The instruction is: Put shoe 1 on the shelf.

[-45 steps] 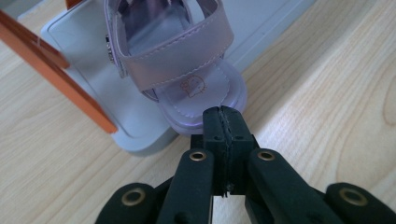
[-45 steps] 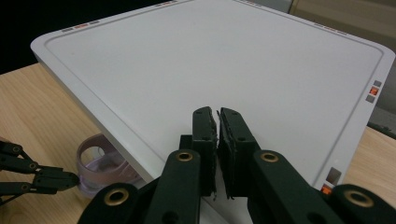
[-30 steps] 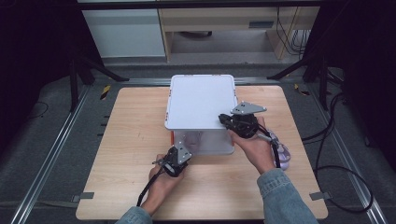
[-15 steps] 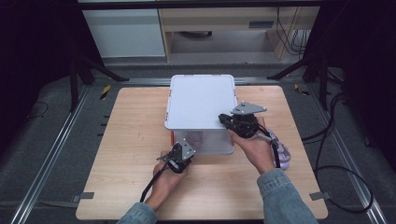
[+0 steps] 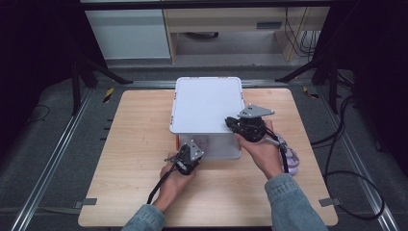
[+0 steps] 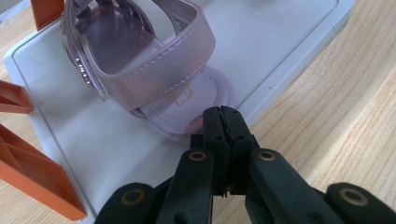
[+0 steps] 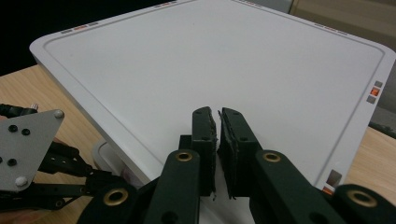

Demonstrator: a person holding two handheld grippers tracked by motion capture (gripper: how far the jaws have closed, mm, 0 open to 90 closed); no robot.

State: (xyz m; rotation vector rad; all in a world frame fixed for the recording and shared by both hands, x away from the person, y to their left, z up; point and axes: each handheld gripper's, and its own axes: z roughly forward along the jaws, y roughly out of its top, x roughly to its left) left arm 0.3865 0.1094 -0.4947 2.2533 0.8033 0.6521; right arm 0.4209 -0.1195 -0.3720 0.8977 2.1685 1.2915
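A light wooden table (image 5: pixel 130 144) is seen from above, with a white lidded storage box (image 5: pixel 208 103) standing at its centre, slightly toward twelve o'clock. Dark floor and metal rails (image 5: pixel 57 149) are seen beyond the table's left edge, and pale cabinets (image 5: pixel 130 33) at twelve o'clock.

The left gripper (image 5: pixel 185 159) is held at the box's near wall, toward seven o'clock of the box. In the left gripper view its jaws are pressed together with nothing between them, their tips close against the translucent wall (image 6: pixel 116 140). Through that wall a pale pink sandal (image 6: pixel 154 70) with a stitched strap is seen inside the box. Orange latch parts (image 6: pixel 32 172) are seen at nine o'clock in that view.

The right gripper (image 5: pixel 243 126) is held at the lid's edge, at four o'clock of the box. In the right gripper view its jaws are nearly closed, a thin gap left between them, over the white lid (image 7: pixel 210 70); whether the rim is pinched cannot be told. A second pinkish sandal (image 5: pixel 291 156) lies on the table beside the right wrist, partly hidden by it. Black cables (image 5: pixel 346 144) trail across the floor at three o'clock.
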